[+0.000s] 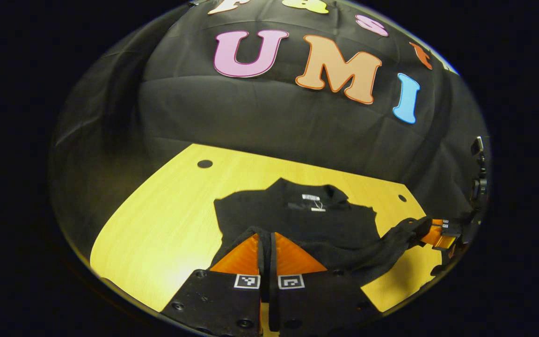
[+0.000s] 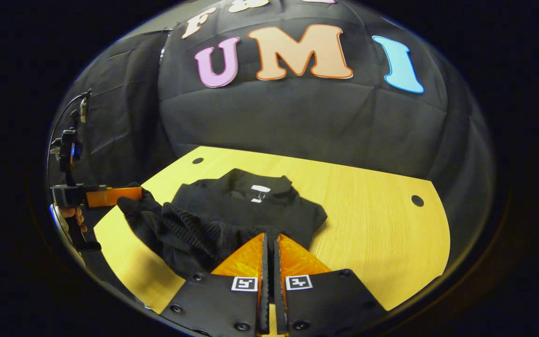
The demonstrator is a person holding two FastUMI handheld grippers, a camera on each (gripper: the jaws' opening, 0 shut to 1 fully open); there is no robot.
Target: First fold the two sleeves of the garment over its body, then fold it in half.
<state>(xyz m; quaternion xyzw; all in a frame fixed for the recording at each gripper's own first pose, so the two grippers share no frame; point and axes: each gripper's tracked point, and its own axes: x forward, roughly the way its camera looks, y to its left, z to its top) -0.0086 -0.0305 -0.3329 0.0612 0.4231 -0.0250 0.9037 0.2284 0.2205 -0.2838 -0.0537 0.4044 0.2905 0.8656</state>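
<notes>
Folding in half is judged to be the step in hand: the black garment (image 1: pixel 297 220) lies on the yellow table (image 1: pixel 157 220), collar toward the booth wall, sleeves apparently already laid over the body, and its near hem is lifted. The left gripper (image 1: pixel 265 243) is seen with jaws drawn together on a pinch of hem cloth; the right gripper (image 2: pixel 269 245) is likewise closed on the hem at its own corner. To fold well, both corners should be carried level and at one pace toward the collar, hem kept taut between them, then laid down edge to edge with the shoulders before release. Cloth sags and bunches between the grips (image 2: pixel 180 234), so slack should be taken up first. Bare table is seen on either side and beyond the collar; the table's near edge runs close beneath both grippers.
</notes>
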